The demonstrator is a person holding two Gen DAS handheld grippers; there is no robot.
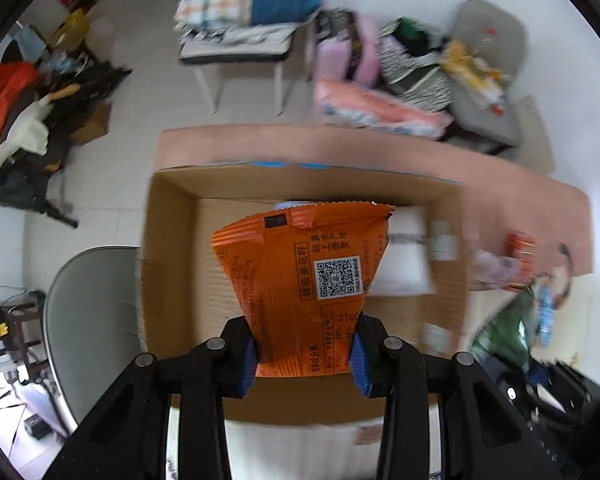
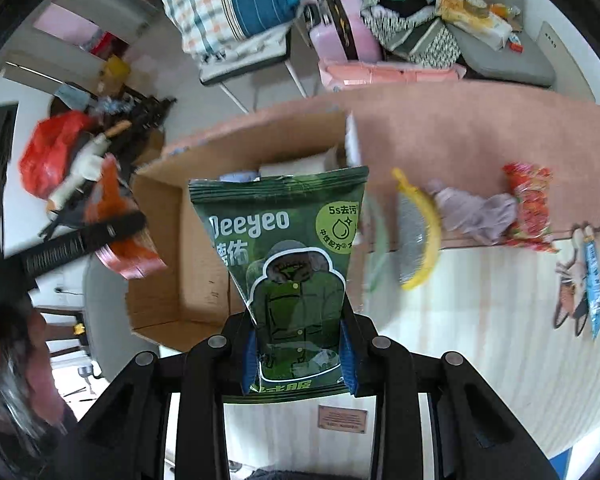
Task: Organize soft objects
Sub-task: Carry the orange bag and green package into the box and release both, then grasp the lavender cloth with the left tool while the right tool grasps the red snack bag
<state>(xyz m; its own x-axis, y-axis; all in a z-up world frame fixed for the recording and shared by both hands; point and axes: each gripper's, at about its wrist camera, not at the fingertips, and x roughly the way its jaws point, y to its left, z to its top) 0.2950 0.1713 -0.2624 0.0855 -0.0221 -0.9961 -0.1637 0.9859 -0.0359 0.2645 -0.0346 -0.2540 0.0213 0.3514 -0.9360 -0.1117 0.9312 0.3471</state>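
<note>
**Both tools loaded: orange packet over the box, green packet beside it**

Your left tool (image 1: 304,354) is clamped on the lower end of an orange packet (image 1: 304,272); the packet fans upward from the blue pads (image 1: 247,364), its QR label facing the camera; it hangs above the open cardboard box (image 1: 172,264), apart from the box floor as far as the left wrist view shows; white items (image 1: 404,256) lie inside the box behind the packet, too blurred to name.

Your right tool (image 2: 300,360) is clamped on the bottom of a green packet (image 2: 292,256) printed with a coat drawing; the packet stands upright between the fingers; the cardboard box (image 2: 160,280) sits behind it and to the left on the desk (image 2: 460,132).

On the desk to the right of the green packet: a yellow-rimmed pouch (image 2: 416,236), blurred; just beside it a lilac cloth (image 2: 472,212); touching that cloth, a red packet (image 2: 528,208); a blue sachet (image 2: 594,280) lies well apart toward the edge of the right wrist view.

The orange packet (image 2: 120,240) and the left tool's dark body show at the left edge of that view, over the box rim; motion blur there.
</note>
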